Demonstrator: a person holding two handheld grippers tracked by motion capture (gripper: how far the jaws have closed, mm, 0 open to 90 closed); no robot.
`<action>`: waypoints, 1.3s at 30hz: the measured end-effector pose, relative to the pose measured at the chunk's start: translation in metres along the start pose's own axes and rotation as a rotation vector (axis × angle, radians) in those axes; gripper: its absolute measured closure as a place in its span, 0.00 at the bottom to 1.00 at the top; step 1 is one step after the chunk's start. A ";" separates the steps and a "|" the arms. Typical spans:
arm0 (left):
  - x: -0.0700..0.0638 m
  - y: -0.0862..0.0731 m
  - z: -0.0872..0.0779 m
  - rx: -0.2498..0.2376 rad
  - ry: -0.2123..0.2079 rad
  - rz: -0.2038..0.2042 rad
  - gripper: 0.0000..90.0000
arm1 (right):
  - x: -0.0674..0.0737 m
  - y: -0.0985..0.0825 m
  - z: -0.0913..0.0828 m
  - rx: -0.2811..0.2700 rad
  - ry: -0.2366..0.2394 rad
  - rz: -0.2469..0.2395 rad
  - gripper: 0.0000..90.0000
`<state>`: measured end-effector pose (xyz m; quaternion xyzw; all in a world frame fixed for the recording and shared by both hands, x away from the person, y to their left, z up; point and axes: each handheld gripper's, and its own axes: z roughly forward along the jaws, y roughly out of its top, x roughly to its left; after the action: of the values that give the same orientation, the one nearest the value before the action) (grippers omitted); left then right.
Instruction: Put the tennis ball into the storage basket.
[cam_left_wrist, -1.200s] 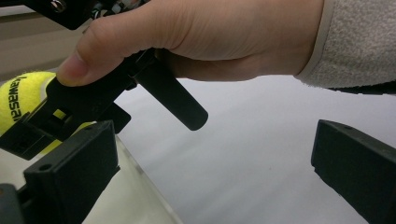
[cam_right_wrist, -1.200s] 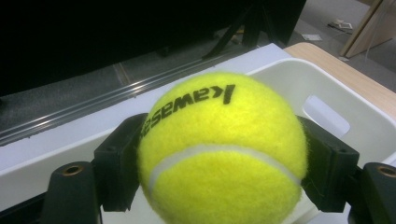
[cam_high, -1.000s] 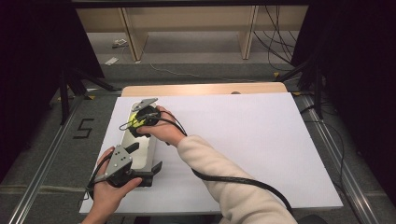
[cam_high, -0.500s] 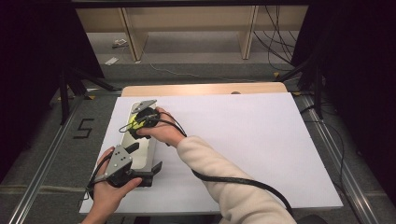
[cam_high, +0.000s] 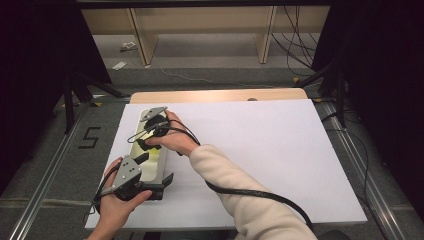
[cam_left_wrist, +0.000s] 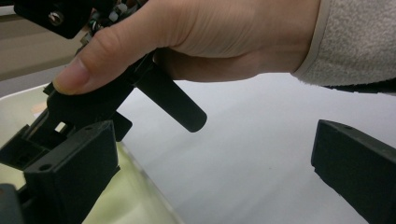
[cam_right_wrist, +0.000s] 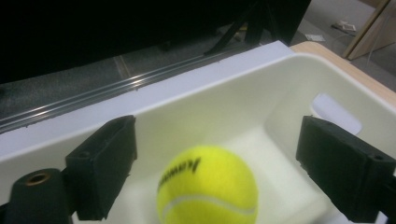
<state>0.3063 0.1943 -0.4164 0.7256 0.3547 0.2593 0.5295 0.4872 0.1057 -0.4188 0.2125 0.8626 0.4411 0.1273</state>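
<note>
Between the earlier high views and now, our hands barely shift; what changes is our right gripper (cam_right_wrist: 212, 172), whose jaws have just been opening over the cream plastic bin (cam_high: 159, 159). In the right gripper view the tennis ball (cam_right_wrist: 207, 185) sits between the parted black jaws, apart from both pads, inside the bin, so we judge it released, dropping or resting there. Our left gripper (cam_high: 150, 184) stands at the bin's near end, jaws spread wide; one seems to sit by the bin's rim, though we cannot tell whether it presses. The white table (cam_high: 280, 150) lies bare beside us. Drawing the right gripper clear looks like our next step.
</note>
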 end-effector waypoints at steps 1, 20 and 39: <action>0.000 0.000 0.000 0.000 0.000 0.000 0.00 | 0.000 0.001 -0.001 -0.005 0.006 0.003 0.14; 0.000 0.000 0.001 0.001 -0.002 0.002 0.00 | -0.010 0.003 -0.021 -0.036 -0.017 0.022 0.16; -0.001 0.000 0.001 0.001 -0.003 0.006 0.00 | -0.037 -0.010 -0.058 -0.045 -0.071 0.055 0.17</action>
<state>0.3067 0.1929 -0.4170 0.7272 0.3520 0.2595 0.5291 0.4939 0.0417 -0.3924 0.2487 0.8412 0.4561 0.1504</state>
